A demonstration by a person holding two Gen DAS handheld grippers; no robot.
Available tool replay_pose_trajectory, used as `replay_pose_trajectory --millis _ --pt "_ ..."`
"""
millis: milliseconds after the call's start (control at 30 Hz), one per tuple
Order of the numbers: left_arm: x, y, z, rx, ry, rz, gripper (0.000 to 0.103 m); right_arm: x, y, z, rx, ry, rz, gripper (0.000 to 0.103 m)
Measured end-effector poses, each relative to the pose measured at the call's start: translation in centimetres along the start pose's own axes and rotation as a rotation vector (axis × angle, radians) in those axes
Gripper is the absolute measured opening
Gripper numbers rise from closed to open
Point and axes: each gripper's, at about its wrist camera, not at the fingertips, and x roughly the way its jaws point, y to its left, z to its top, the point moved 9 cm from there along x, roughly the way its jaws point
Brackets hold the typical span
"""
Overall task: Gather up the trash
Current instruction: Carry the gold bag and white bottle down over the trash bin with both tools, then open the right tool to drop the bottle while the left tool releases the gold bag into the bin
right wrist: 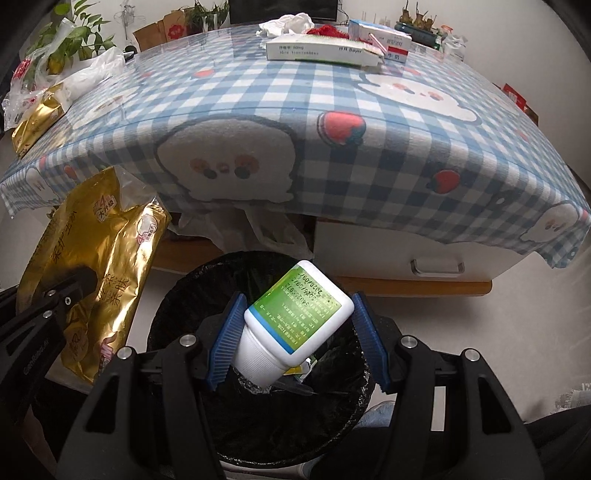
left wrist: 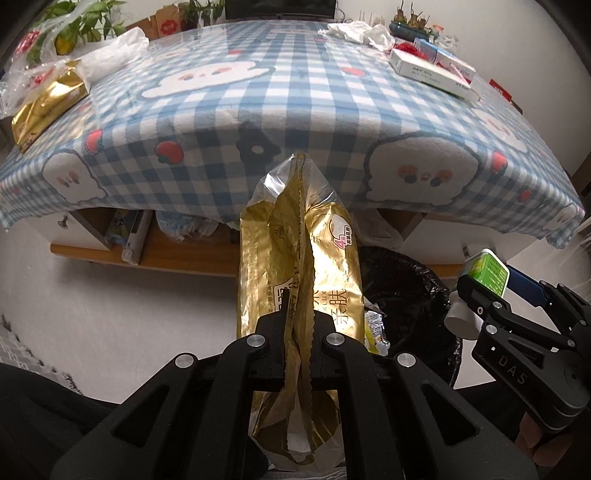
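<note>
My left gripper is shut on a crumpled gold wrapper, which hangs in front of the table edge, just left of the bin. That gold wrapper and the left gripper also show at the left of the right wrist view. My right gripper is shut on a white bottle with a green label, held cap-down over the bin, which is lined with a black bag. In the left wrist view the bottle and right gripper are at the right, beside the bin.
A low table under a blue checked cloth stands behind the bin. On it lie white medicine boxes, crumpled white tissue, another gold wrapper and clear plastic bags. Clutter sits on the shelf under the table.
</note>
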Motion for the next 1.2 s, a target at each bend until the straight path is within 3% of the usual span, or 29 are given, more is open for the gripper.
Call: replay_pose_trajectory --millis 367,433,500,600,767,1200 --pt "2.6 1.9 -0.8 -0.03 0.048 0.016 0.003 3.5 1.5 -0.2 -0.023 0.053 0.032 0.057" --pt "2.7 1.8 -0.9 -0.029 0.052 0.012 0.003 3.5 1.6 -0.2 -0.028 0.046 0.028 0.061" --pt "2.8 1.6 -0.8 -0.024 0.05 0.007 0.003 3.4 1.6 -0.1 -0.024 0.035 0.028 0.072" --pt "3.0 1.1 -0.8 -0.015 0.046 0.004 0.003 3.1 0.6 -0.2 -0.001 0.021 0.005 0.085" --pt "3.5 -0.6 -0.8 -0.006 0.053 -0.011 0.003 3.1 -2.5 -0.8 0.05 0.025 -0.036 0.093" --pt "4.0 -5.1 -1.0 0.043 0.065 -0.055 0.003 0.3 -8.8 -1.5 0.167 0.016 -0.077 0.095"
